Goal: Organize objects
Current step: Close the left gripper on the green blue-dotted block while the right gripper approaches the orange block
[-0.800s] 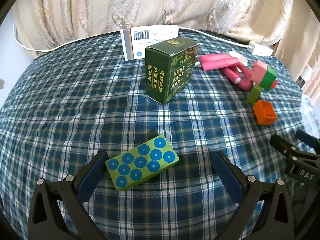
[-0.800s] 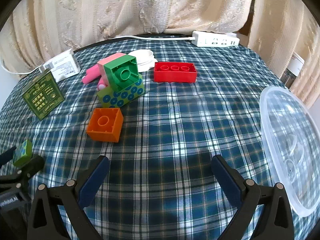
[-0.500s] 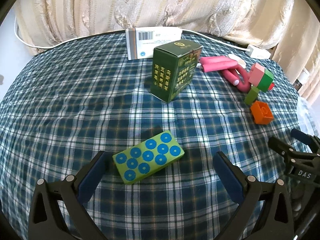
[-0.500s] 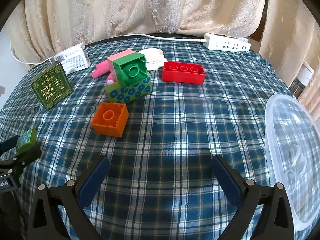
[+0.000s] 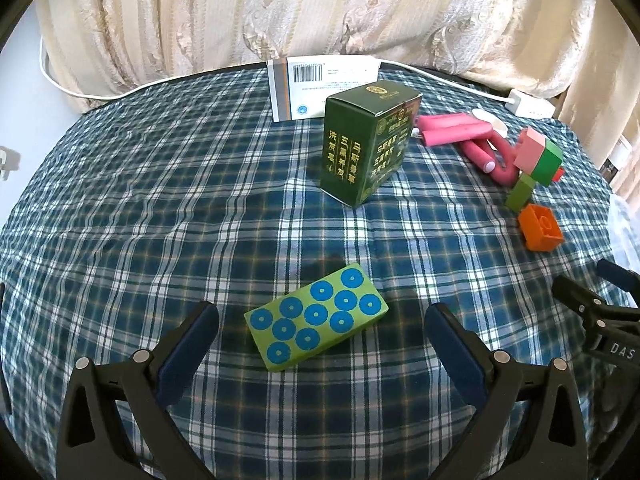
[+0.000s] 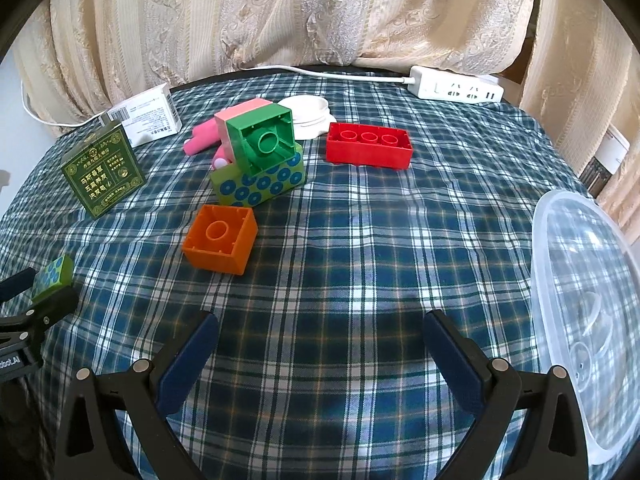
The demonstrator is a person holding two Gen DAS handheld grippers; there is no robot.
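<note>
My left gripper (image 5: 320,324) is open, and a flat green block with blue dots (image 5: 318,316) lies on the checked cloth between its fingers, touching neither. Further back stand a dark green box (image 5: 366,148) and a white carton (image 5: 320,86). My right gripper (image 6: 320,332) is open over bare cloth. Ahead of it lie an orange brick (image 6: 220,238), a second dotted green block (image 6: 260,184) with a green brick (image 6: 264,140) and a pink one (image 6: 240,110) leaning on it, and a red brick (image 6: 368,146).
A clear plastic bowl (image 6: 588,304) sits at the right edge of the table. Pink rollers (image 5: 460,134), a white power strip (image 6: 456,88) with its cable, and a small white dish (image 6: 308,114) lie at the back, in front of cream curtains (image 6: 280,16).
In both views the scene has shifted right and down. In the left wrist view the dotted block slid from the left finger toward the middle of the gap. Both grippers stayed open.
</note>
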